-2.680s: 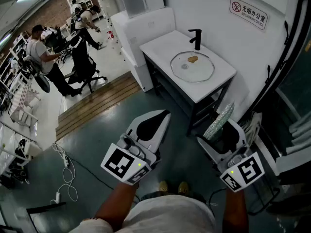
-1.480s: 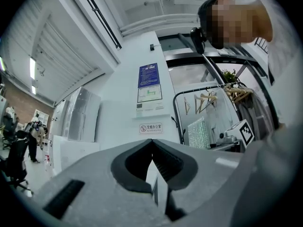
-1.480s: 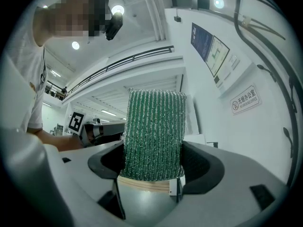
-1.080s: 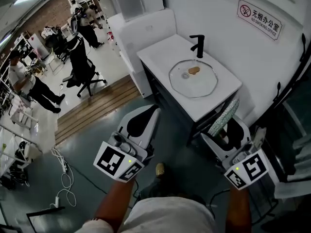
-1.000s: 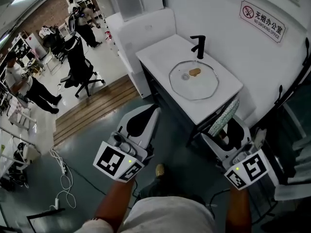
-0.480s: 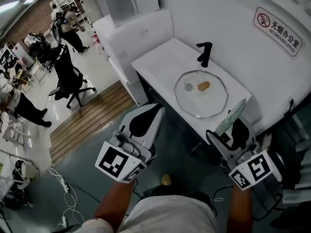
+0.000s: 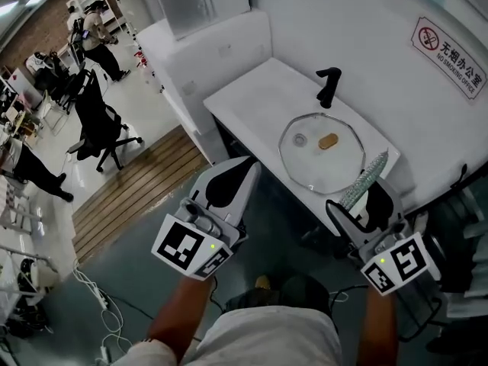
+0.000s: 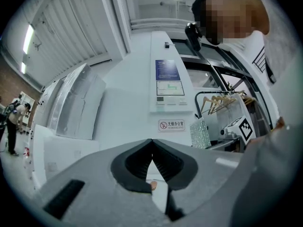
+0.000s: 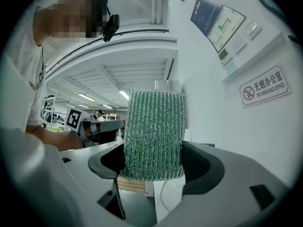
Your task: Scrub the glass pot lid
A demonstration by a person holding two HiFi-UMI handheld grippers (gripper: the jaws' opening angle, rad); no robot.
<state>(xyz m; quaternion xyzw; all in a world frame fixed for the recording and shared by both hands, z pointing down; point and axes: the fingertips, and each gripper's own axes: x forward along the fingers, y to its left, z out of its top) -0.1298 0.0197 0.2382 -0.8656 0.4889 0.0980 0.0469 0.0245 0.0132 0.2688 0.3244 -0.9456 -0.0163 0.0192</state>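
Nearest the camera, the left tool [image 7: 248,171] has its two jaws pressed together with nothing between them, as the left gripper view [image 8: 151,148] confirms. The right tool [image 7: 364,204] is clamped on a green, glittery scrub pad [image 7: 364,180] that stands upright out of its jaws; the right gripper view [image 9: 152,162] shows the ribbed pad [image 9: 154,134] filling the gap from pad to pad. Both tools hang over a dark grey-green floor [image 7: 114,280], where a white cable [image 7: 90,296] trails at the left. Just beyond the tool tips stands a white counter [image 7: 252,97] on a dark frame. The glass lid [image 7: 324,155] lies flat on its right half, near the scrub pad but apart from it, with a small round spot and a brown patch inside its rim. A black tap [image 7: 329,86] rises just behind the lid. The white wall [image 7: 366,29] behind the counter bears a no-smoking sign [image 7: 450,48]. To the left of the counter a white cabinet [image 7: 206,44] stands beside a low wooden platform [image 7: 130,185]. Farther off are a black office chair [image 7: 95,120] and, farther still, people [image 7: 91,25] among desks and racks on a pale floor.
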